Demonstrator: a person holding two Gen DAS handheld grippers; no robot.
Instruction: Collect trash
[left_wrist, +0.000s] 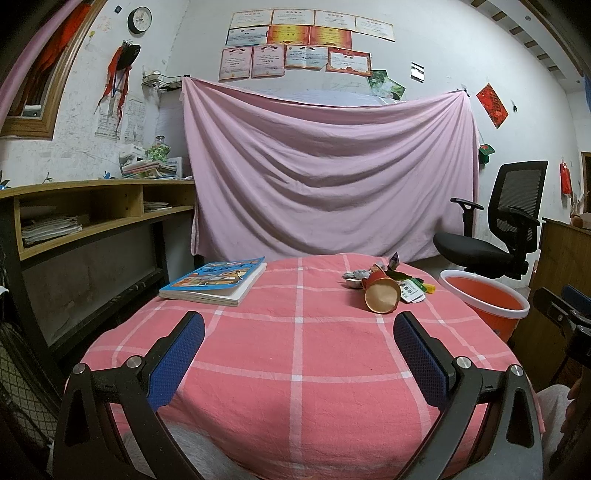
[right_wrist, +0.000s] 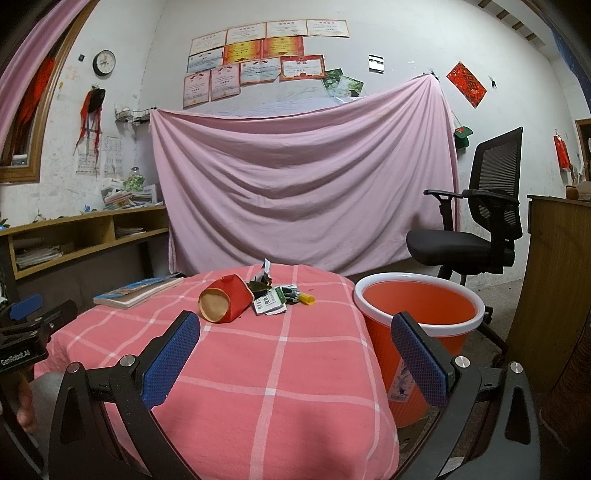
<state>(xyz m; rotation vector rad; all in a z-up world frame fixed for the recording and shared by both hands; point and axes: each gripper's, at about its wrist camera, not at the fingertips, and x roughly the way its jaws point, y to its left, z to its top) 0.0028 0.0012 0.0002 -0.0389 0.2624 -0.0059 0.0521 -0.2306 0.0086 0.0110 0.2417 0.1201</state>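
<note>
A small heap of trash lies at the far right of the pink checked tablecloth (left_wrist: 295, 350): a red paper cup (left_wrist: 382, 295) on its side, crumpled wrappers (left_wrist: 410, 291) and a yellow cap (right_wrist: 306, 298). The cup also shows in the right wrist view (right_wrist: 225, 303), with the wrappers (right_wrist: 271, 303) beside it. An orange bin with a white rim (right_wrist: 419, 314) stands on the floor to the right of the table, also in the left wrist view (left_wrist: 484, 295). My left gripper (left_wrist: 297, 321) is open and empty over the near table. My right gripper (right_wrist: 295, 321) is open and empty, short of the trash.
A paperback book (left_wrist: 218, 282) lies at the table's far left. A black office chair (right_wrist: 472, 236) stands behind the bin. A wooden shelf desk (left_wrist: 92, 214) runs along the left, a wooden cabinet (right_wrist: 554, 280) is on the right, and a pink sheet (left_wrist: 325, 173) hangs behind.
</note>
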